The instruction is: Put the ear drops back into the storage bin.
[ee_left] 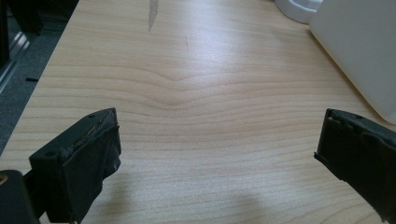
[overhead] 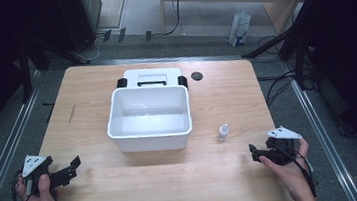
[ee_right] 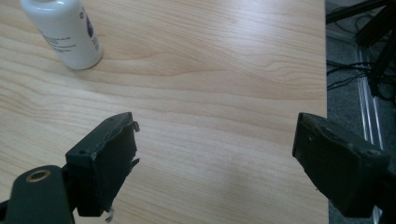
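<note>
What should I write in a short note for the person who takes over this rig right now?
Left gripper: open, empty, at the near left of the wooden table.
Right gripper: open, empty, at the near right.
Small white plastic bottle: upright on the table, right of the white rectangular plastic bin, closest to the right gripper.
The bin looks empty; a white lid with black clips lies behind it.
Done: nothing handled yet.
Left: probably to grasp the bottle with the right gripper.

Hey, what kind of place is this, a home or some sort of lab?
Most likely a lab or recording room: the wooden table sits inside a metal frame, loose cables run over grey floor, and dark stands surround it.
</note>
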